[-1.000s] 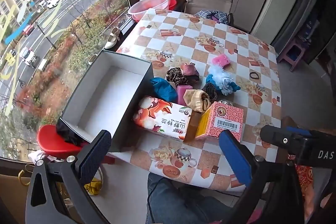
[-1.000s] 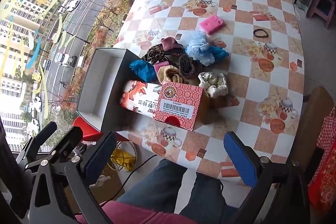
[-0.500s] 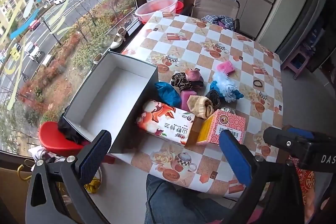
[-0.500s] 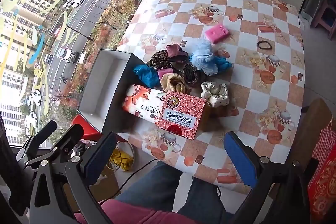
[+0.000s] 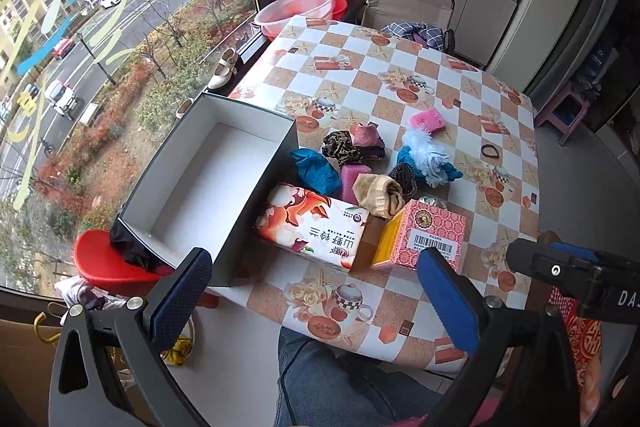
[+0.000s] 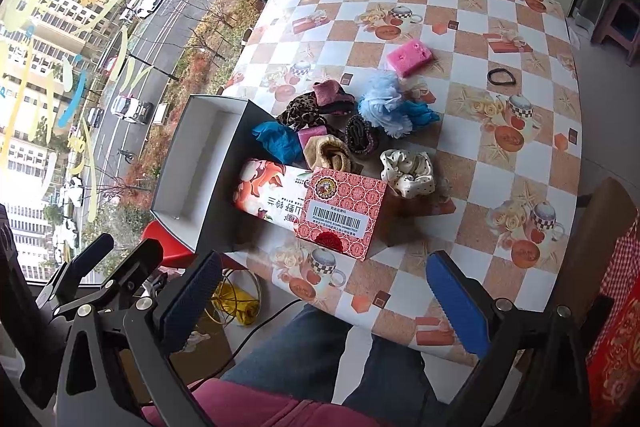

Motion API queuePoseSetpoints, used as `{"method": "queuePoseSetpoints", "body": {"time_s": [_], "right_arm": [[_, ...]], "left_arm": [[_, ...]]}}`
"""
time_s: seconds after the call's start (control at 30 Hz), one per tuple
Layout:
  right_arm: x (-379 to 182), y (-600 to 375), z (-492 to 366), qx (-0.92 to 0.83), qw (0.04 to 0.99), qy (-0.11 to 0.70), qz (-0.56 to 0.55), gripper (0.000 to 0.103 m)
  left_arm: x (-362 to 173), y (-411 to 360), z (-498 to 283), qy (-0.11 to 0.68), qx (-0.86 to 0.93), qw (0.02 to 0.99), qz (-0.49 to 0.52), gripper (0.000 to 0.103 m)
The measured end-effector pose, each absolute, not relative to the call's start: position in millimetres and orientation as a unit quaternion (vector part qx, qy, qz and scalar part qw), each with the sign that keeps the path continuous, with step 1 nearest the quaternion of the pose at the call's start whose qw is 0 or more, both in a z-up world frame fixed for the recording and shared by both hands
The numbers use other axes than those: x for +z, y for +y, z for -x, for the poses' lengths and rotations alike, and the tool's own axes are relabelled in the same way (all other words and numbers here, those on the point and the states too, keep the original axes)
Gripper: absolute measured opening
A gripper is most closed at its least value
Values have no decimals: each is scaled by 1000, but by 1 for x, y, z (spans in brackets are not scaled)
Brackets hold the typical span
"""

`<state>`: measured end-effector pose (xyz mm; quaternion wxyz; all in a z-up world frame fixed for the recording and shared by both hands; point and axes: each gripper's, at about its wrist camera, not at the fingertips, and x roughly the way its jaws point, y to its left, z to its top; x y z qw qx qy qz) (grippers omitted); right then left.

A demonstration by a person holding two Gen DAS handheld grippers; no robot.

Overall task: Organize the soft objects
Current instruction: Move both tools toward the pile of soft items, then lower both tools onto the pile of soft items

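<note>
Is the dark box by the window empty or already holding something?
Empty: the dark box shows only its bare white floor in both views.

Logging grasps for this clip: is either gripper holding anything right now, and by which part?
Nothing is held. The left gripper and the right gripper are both open and empty, short of the table.
</note>
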<state>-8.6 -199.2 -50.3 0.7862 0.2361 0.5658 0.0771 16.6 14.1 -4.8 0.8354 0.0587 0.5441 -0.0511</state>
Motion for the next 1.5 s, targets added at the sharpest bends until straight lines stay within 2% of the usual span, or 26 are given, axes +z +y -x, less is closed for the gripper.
{"method": "queuePoseSetpoints", "body": {"time_s": [0.37, 0.57, 1.03, 1.5], "right_arm": [[-65, -207, 7, 44, 784, 560, -263, 103], [-74, -202, -15, 14, 781, 557, -281, 103], [-122, -188, -82, -62, 717, 639, -271, 103], [-152, -176, -118, -68, 679, 679, -270, 103]], "left_arm": [[1, 24, -42, 503, -192, 842, 29, 103], [-26, 21, -78, 543, -297, 784, 56, 103], [-112, 66, -155, 633, -275, 723, 37, 103], [-137, 70, -194, 654, -266, 708, 7, 103]]}}
